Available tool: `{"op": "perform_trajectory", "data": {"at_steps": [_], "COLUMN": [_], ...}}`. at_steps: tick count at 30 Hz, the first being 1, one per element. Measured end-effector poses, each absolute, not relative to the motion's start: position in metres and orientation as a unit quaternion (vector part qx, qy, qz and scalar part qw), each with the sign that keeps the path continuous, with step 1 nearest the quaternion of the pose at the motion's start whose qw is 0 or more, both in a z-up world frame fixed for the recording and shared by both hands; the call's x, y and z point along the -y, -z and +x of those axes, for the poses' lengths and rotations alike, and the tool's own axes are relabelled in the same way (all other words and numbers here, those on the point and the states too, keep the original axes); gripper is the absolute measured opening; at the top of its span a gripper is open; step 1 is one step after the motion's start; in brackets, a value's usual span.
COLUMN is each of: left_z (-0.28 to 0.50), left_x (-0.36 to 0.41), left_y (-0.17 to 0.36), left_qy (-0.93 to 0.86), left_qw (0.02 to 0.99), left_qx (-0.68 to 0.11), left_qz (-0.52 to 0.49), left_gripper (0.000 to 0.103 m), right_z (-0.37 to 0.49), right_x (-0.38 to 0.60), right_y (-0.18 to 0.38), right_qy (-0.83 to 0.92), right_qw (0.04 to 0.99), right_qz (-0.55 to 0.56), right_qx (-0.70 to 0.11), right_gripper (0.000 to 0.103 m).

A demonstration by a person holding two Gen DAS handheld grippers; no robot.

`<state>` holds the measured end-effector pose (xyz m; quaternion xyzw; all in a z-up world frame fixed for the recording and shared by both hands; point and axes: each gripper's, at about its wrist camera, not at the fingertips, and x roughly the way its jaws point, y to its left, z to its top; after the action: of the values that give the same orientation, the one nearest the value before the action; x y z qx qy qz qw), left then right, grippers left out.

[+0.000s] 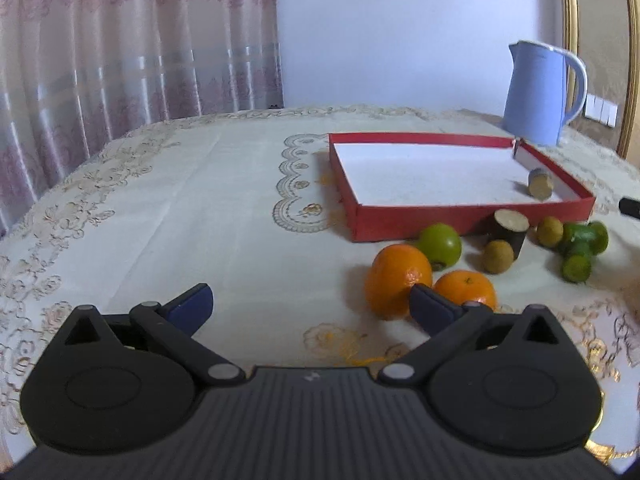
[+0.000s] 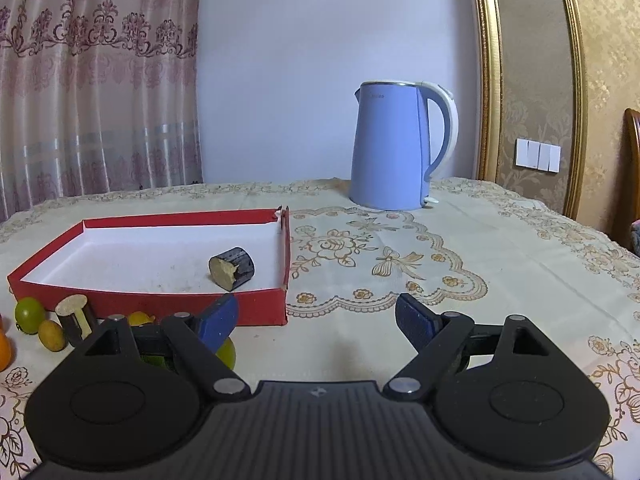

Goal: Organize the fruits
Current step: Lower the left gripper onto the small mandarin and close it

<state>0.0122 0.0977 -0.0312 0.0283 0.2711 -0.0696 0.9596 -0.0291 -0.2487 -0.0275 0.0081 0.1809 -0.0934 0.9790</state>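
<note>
- On the embroidered cream tablecloth, the shallow red cardboard tray with a white floor sits at about one o'clock from the left gripper; it holds a single dark-barked cane stub, lying on its side near the tray's right wall with its pale cut face toward the right wrist camera.
- Loose fruit lies just outside the tray's near wall: a large orange touching a smaller tangerine, a round green fruit, two small brownish-green kiwis, a second dark cane stub and a cluster of green limes.
- Left gripper: jaws spread wide, nothing between them. The large orange lies just past its right fingertip, at about one o'clock, so this hand looks the nearer for it; a short swing right would likely centre it.
- Right gripper: jaws spread, empty, over bare cloth; the fruit pile sits at its nine o'clock.
- Only the left wrist view shows the oranges whole; the right wrist view shows the stub's length running away toward one o'clock, and the pale blue electric kettle in full.
</note>
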Motion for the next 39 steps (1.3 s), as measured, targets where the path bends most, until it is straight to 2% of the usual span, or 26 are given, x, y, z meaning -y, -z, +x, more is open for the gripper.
{"op": "perform_trajectory", "data": {"at_steps": [12, 17, 20, 32, 33, 35, 39], "left_z": [0.034, 0.025, 0.016, 0.032, 0.034, 0.038, 0.036], "left_x": [-0.073, -0.083, -0.093, -0.082, -0.083, -0.087, -0.089], "left_y": [0.025, 0.023, 0.019, 0.044, 0.046, 0.048, 0.047], "left_qy": [0.063, 0.046, -0.008, 0.003, 0.003, 0.010, 0.021], "left_qw": [0.960, 0.962, 0.968, 0.955, 0.953, 0.951, 0.951], "left_qx": [-0.270, -0.267, -0.248, -0.295, -0.299, -0.309, -0.307], "left_qz": [0.031, 0.021, 0.035, 0.046, 0.041, 0.022, 0.008], "left_gripper": [0.103, 0.103, 0.103, 0.102, 0.100, 0.083, 0.076], "right_z": [-0.026, -0.025, -0.025, -0.025, -0.024, -0.024, -0.023], "right_x": [0.249, 0.249, 0.249, 0.249, 0.249, 0.250, 0.250], "right_y": [0.028, 0.028, 0.028, 0.028, 0.028, 0.027, 0.027], "right_qy": [0.099, 0.099, 0.098, 0.098, 0.098, 0.098, 0.100], "right_qw": [0.977, 0.976, 0.976, 0.976, 0.976, 0.975, 0.975], "right_qz": [0.007, 0.007, 0.007, 0.007, 0.006, 0.006, 0.006], "right_qx": [-0.190, -0.194, -0.193, -0.194, -0.196, -0.198, -0.200], "right_gripper": [0.087, 0.094, 0.094, 0.094, 0.094, 0.094, 0.094]}}
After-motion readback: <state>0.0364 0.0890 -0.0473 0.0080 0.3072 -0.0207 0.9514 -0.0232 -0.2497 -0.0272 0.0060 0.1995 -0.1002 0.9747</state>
